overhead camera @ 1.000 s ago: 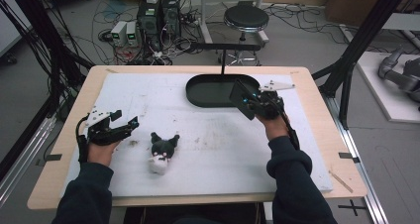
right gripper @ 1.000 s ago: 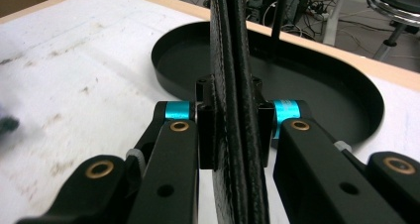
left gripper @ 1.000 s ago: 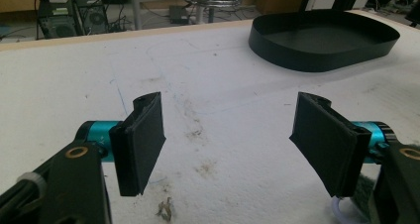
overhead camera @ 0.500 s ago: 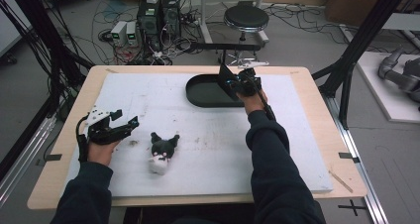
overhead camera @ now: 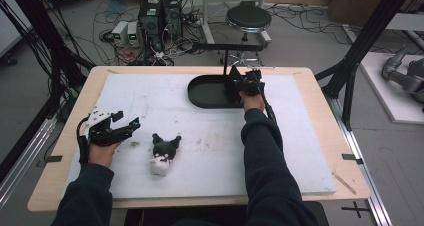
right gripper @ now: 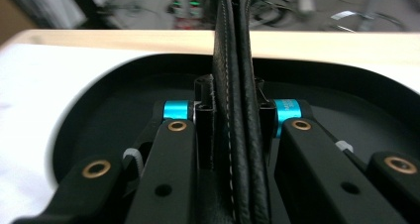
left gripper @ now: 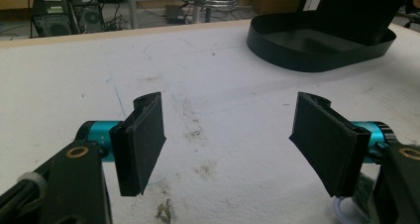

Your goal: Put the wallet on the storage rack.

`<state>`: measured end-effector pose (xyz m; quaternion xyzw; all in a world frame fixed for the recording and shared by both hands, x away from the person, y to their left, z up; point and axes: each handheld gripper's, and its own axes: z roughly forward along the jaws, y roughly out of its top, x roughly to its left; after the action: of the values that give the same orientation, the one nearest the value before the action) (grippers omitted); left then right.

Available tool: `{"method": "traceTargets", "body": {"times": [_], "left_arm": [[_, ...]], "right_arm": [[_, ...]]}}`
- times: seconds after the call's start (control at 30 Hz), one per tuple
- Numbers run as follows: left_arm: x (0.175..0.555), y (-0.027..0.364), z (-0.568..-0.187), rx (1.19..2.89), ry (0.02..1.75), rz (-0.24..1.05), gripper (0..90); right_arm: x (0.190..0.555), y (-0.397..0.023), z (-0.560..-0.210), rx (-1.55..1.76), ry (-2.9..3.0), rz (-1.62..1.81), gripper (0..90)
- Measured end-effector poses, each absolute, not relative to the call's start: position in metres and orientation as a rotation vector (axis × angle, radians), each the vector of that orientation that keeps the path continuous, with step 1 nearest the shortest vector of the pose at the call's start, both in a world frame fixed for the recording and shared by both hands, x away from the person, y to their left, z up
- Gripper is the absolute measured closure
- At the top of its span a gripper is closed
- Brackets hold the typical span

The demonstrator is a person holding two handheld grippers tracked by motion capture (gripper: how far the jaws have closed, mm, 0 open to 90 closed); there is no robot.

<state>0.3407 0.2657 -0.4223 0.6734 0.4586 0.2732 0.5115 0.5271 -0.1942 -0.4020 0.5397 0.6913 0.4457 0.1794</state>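
Two grippers on the desk (overhead camera: 320, 151), both in frame from the high view: right gripper (overhead camera: 246, 84) sits near the far edge, right of centre, over the right end of the black oval tray (overhead camera: 207, 93), holding a flat black leather-looking wallet (overhead camera: 234, 82) that stands on edge over the tray. Left gripper (overhead camera: 116, 130) is close to the left edge, toward the near side, jaws apart with nothing in them. Plush toy (overhead camera: 162, 153) lies just to its right on the white mat (overhead camera: 200, 136), well apart from tray and wallet. Left gripper view: left gripper (left gripper: 225, 135) pads stand wide apart, bare stained mat between them, gripping nothing; tray (left gripper: 317, 53) is far ahead toward the far right, with the dark wallet (left gripper: 346, 13) upright at its right end. A bit of the plush toy (left gripper: 354, 199) peeks in beside the right-hand pad at the bottom edge. Right gripper view: right gripper (right gripper: 233, 115) is clamped on the wallet (right gripper: 235, 60), pads pressed on both faces, stitched edge running straight up between them and rising above the jaws. Tray (right gripper: 356, 110) floor and rim sit directly below and around the jaws, with the desk's wooden far edge (right gripper: 124, 38) behind. Whether the wallet's bottom touches the tray floor, can't tell.
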Motion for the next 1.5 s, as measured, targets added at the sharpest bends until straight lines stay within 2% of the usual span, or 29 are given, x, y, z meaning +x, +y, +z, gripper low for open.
{"method": "traceTargets", "body": {"times": [0.17,0.37,0.53,0.77,0.9,1.1,1.43,1.5], "left_arm": [[0.341,0.265,-0.422,1.624,1.102,0.659,28.4],[0.342,0.265,-0.423,1.623,1.103,0.658,28.4],[0.341,0.266,-0.422,1.623,1.101,0.658,28.4],[0.341,0.265,-0.422,1.621,1.103,0.660,28.4],[0.341,0.266,-0.422,1.619,1.104,0.661,28.5],[0.341,0.266,-0.422,1.617,1.109,0.660,28.4],[0.341,0.266,-0.423,1.626,1.108,0.658,28.4],[0.341,0.265,-0.423,1.628,1.107,0.658,28.4]], "right_arm": [[0.531,-0.206,-0.404,1.604,1.897,1.300,79.5],[0.531,-0.198,-0.405,1.554,1.900,1.381,79.5],[0.535,-0.197,-0.415,1.581,1.941,1.292,78.1],[0.535,-0.205,-0.415,1.587,1.923,1.090,63.5],[0.534,-0.203,-0.416,1.542,1.932,0.939,44.0],[0.534,-0.216,-0.417,1.625,1.880,0.869,35.7],[0.521,-0.241,-0.399,1.596,1.888,0.900,35.1],[0.515,-0.248,-0.391,1.569,1.909,0.912,40.1]]}}
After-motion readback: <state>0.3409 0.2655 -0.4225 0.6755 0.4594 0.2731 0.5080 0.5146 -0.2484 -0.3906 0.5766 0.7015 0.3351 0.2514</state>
